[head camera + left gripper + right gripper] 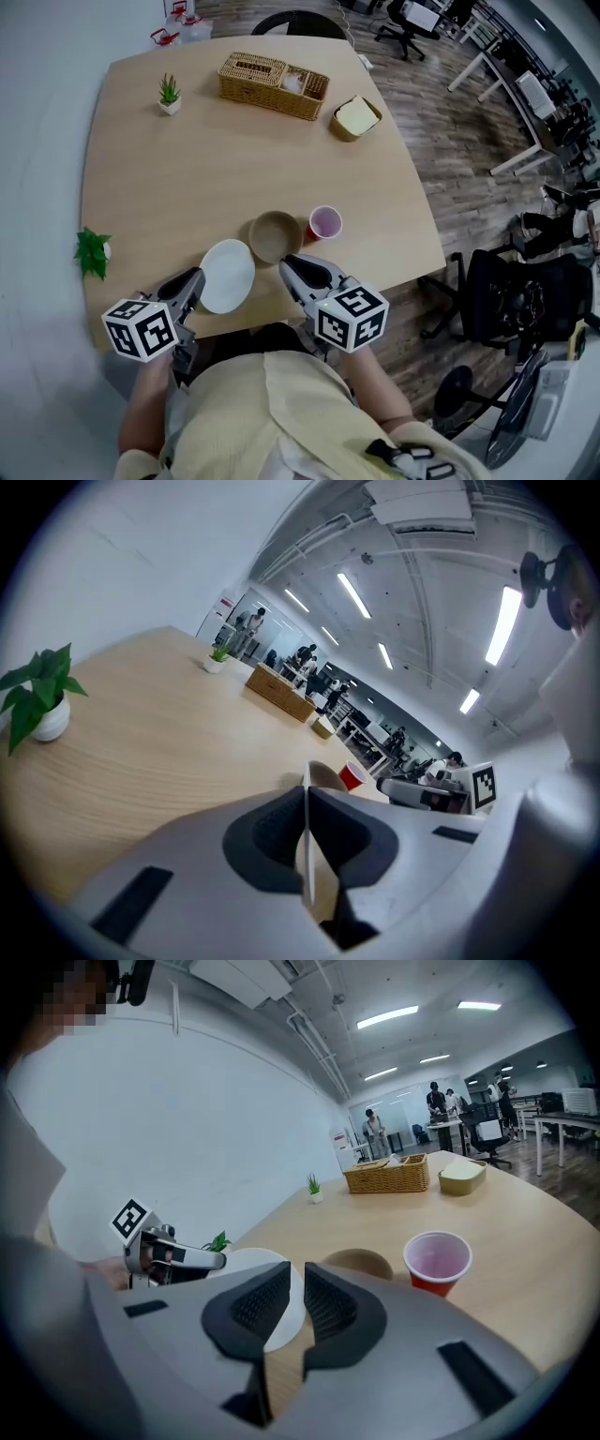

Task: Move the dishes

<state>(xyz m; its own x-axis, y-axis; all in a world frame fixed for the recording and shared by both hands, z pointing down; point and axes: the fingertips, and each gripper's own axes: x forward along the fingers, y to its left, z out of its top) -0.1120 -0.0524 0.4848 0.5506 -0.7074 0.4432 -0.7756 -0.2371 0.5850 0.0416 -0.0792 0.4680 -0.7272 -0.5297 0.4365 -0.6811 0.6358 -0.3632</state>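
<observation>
Two grippers are at the near edge of the wooden counter (234, 169). The left gripper (194, 281) has its fingers pressed together on the left rim of the white plate (230, 272). In the left gripper view this rim shows as a thin pale line clamped between the two dark pads. The plate is at the near side of the counter, a little left of the middle. Whether it rests on the wood or is a little lifted, I cannot tell.

Just beside the plate, on its far right, stands the brown bowl (275, 236). Just right of the bowl is the red cup (325, 223), which is pale pink inside. The right gripper (289, 266) hovers at the near side of the bowl, right of the plate. Its fingers stand a little apart with a narrow gap, and nothing is between them.

On the far side of the counter there is a wicker basket (274, 84), with a small potted plant (169, 94) left of it and a round container (356, 117) right of it. Another leafy plant (93, 251) stands at the left edge.
</observation>
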